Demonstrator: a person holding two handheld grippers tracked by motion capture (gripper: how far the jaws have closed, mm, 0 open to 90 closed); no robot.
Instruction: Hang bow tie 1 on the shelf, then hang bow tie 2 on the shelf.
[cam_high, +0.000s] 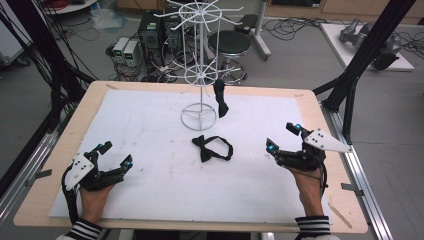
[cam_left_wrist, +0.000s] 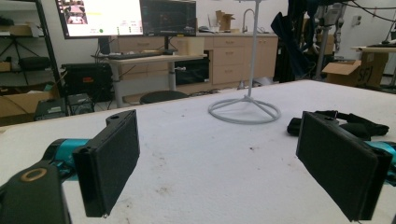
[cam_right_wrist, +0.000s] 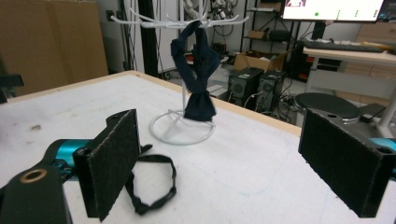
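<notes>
One bow tie hung, one left on the table.

A dark tie (cam_high: 220, 100) hangs from the white rack (cam_high: 200, 75); the bow tie (cam_high: 212, 148) lies flat just before the rack's base, between both grippers. Left gripper (cam_high: 116, 156) and right gripper (cam_high: 282, 136) rest spread wide, holding nothing, well apart from it. Nothing blocks the reach.

Open mat (cam_high: 150, 150) throughout; white rack (cam_high: 200, 75) blocks the far centre.
</notes>
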